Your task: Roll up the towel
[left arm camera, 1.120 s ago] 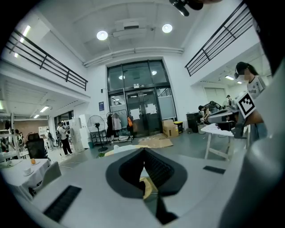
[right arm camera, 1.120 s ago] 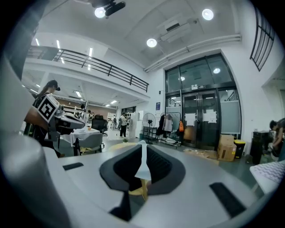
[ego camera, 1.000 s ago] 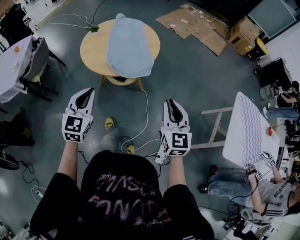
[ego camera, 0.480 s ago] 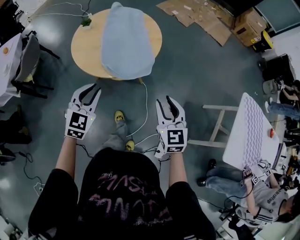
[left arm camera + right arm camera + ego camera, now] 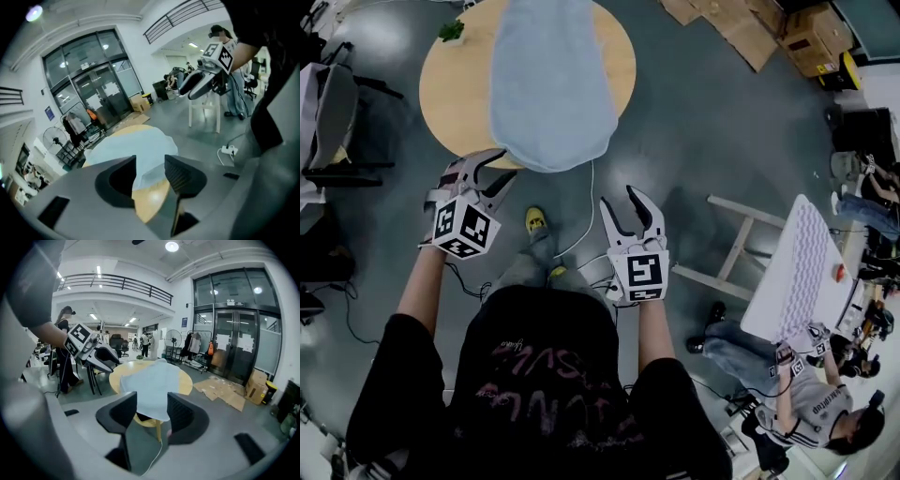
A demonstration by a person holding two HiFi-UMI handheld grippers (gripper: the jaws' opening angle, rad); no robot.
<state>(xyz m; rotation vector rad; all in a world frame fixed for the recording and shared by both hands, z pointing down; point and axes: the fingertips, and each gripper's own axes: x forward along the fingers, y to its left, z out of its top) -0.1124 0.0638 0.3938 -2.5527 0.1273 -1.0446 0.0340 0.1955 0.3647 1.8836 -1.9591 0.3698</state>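
Note:
A light blue towel (image 5: 548, 80) lies spread over a round wooden table (image 5: 450, 94), and its near end hangs over the edge. My left gripper (image 5: 483, 174) is open at the table's near rim, just left of the hanging end, and holds nothing. My right gripper (image 5: 620, 201) is open over the floor, short of the table and right of the towel. Both pairs of jaws have just been opening, with nothing between them. Along the left gripper (image 5: 150, 165) the towel (image 5: 136, 145) lies close ahead. Past the right gripper (image 5: 152, 405) the towel (image 5: 152, 385) is farther off.
A small plant (image 5: 450, 30) stands on the table's far left. A white cable (image 5: 584, 220) runs on the floor under the table. A white wooden chair (image 5: 733, 246) and a second table (image 5: 797, 272) with a seated person are at the right; cardboard (image 5: 750, 37) lies beyond.
Both grippers went from shut to open and moved forward and down toward the table. The left gripper rolled and reached the table's near rim.

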